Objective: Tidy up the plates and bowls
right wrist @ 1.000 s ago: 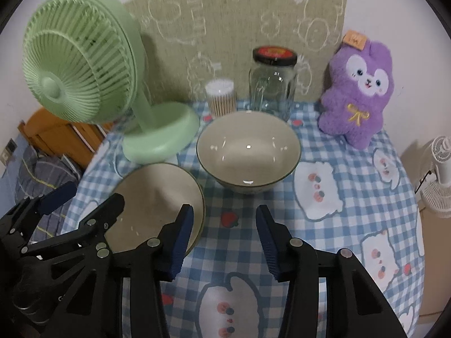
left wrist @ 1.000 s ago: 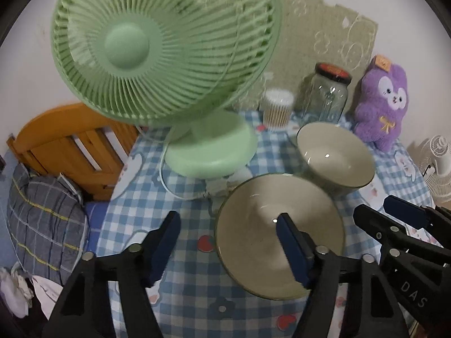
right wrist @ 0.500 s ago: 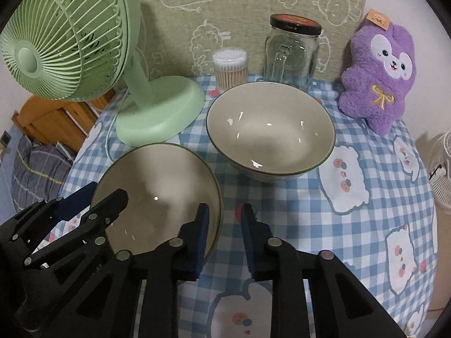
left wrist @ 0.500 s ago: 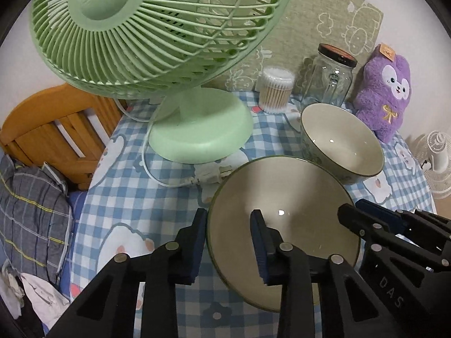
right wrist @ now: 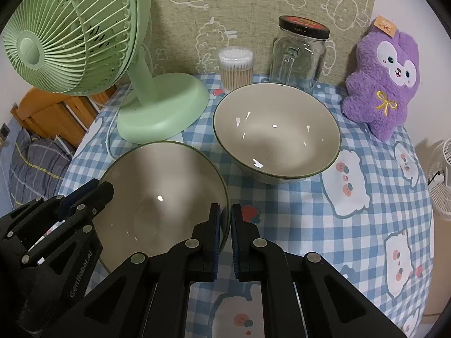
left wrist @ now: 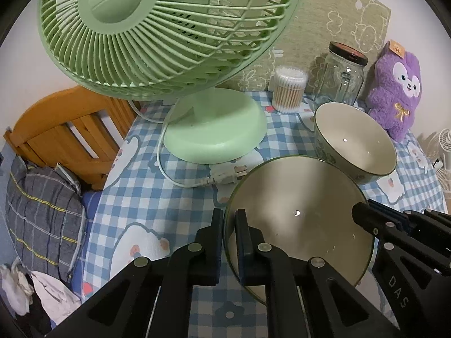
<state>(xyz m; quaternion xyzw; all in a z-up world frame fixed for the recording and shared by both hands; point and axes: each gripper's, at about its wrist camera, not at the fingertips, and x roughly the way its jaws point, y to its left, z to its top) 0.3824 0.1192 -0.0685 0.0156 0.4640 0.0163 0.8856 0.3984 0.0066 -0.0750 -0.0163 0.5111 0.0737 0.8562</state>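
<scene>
The left hand-held gripper (left wrist: pixel 229 242) has just been closing and now pinches the left rim of the near bowl (left wrist: pixel 296 217), one pad outside the wall and one inside. The right hand-held gripper (right wrist: pixel 224 228) has likewise just been closing and clamps the right rim of the same bowl, its pads on either side of the thin green-edged wall. So the near bowl is held from both sides at once; it sits at the near part of the bench (right wrist: pixel 380 197), which wears a blue and white checked cloth printed with white animals. Whether the bowl rests on the cloth or is lifted off it cannot be told.

Just beyond it, to the far right, stands a second bowl (right wrist: pixel 277 138) of the same cream colour with a green rim, upright and empty, very close to the held bowl; in the left wrist view their rims overlap, and contact cannot be judged.

To the far left stands a green fan (left wrist: pixel 166 28) on a round base, its white cord and plug (left wrist: pixel 225 176) lying on the cloth near the held bowl. Along the far edge are a tub of cotton swabs (right wrist: pixel 236 67), a glass jar (right wrist: pixel 300 53) with a black lid, and a purple plush toy (right wrist: pixel 384 81). Off the left of the bench is a wooden bed frame (left wrist: pixel 67 129) with a grey checked pillow (left wrist: pixel 42 214).
</scene>
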